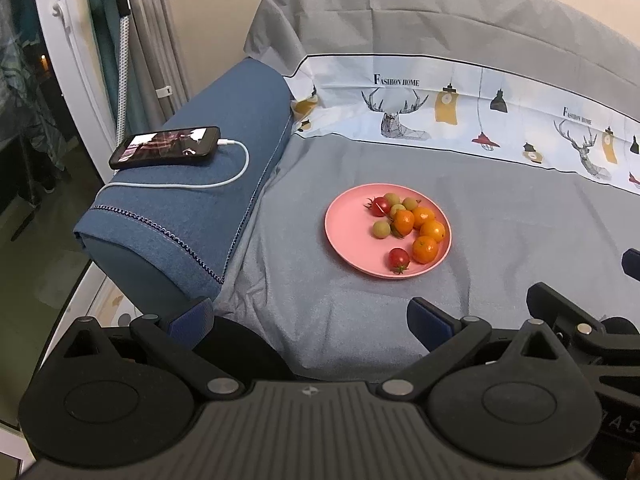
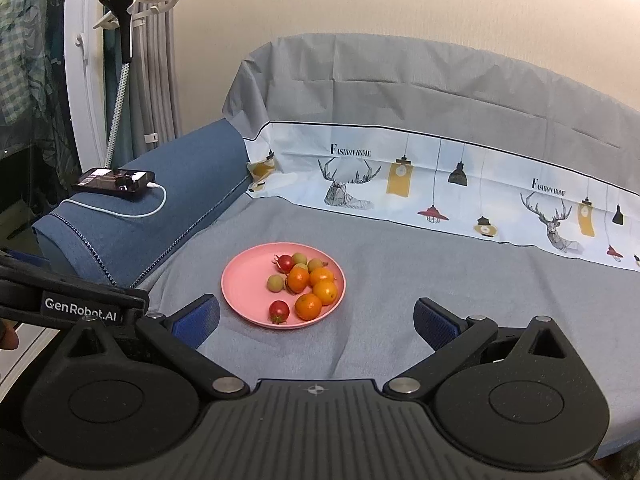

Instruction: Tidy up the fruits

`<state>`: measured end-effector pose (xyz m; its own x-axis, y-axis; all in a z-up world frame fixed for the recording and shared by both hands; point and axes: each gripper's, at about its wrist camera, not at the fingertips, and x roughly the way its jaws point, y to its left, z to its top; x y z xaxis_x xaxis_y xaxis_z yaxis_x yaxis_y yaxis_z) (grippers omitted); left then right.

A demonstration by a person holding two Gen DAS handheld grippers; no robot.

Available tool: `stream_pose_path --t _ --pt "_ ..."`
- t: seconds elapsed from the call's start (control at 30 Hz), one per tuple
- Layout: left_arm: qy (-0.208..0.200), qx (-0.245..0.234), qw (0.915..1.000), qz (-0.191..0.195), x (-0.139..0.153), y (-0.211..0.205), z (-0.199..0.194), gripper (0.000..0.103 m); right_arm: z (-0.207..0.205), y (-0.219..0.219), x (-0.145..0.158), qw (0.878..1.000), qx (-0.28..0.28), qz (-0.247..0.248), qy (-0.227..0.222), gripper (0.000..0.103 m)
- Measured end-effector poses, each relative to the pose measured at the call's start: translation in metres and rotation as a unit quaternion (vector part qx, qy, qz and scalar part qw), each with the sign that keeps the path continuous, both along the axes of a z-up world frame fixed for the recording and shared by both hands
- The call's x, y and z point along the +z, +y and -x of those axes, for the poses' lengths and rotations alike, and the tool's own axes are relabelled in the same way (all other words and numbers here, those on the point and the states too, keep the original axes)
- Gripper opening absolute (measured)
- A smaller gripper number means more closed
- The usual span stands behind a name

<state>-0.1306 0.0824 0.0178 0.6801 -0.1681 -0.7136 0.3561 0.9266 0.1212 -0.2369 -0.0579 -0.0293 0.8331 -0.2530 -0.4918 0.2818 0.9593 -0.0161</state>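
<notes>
Pink plate (image 1: 344,236) on the grey-covered sofa seat (image 1: 500,248), holding oranges (image 1: 425,249), red tomatoes (image 1: 399,258) and small green fruits (image 1: 381,229), left gripper (image 1: 310,314) and right gripper (image 2: 316,316) both spread wide, empty, near the plate, phone (image 1: 166,147) charging on the blue armrest (image 1: 224,168).

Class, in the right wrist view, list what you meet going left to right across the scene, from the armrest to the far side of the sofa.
Black smartphone → white charging cable → round pink plastic plate of small fruits → printed deer on the white fabric band.
</notes>
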Motion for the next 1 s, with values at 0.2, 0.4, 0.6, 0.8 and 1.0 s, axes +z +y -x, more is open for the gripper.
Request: stream_pose_path --t 0.2,0.4,0.6,0.8,1.0 --pt "-0.004 -0.002 1.0 -0.001 0.0014 -0.0011 0.0016 0.103 0.0009 0.0013 0.0007 1.0 -0.003 0.001 -0.001 0.102" --pt "-0.003 0.005 0.9995 -0.03 -0.001 -0.006 0.0003 0.103 0.0003 0.002 0.0008 1.0 -0.004 0.002 0.0 0.102" --pt "0.012 0.003 0.9994 -0.031 -0.0061 -0.0044 -0.0048 0.103 0.0004 0.0015 0.0006 1.0 -0.006 0.001 0.0 0.102" --pt "0.012 0.019 0.9994 -0.025 -0.0062 -0.0005 -0.0073 0.103 0.0005 0.0011 0.0004 1.0 -0.006 0.0 -0.001 0.102" --pt "0.015 0.021 0.9994 -0.024 -0.006 -0.0001 -0.007 0.103 0.0027 0.0008 -0.0002 1.0 -0.005 -0.001 -0.01 0.102"
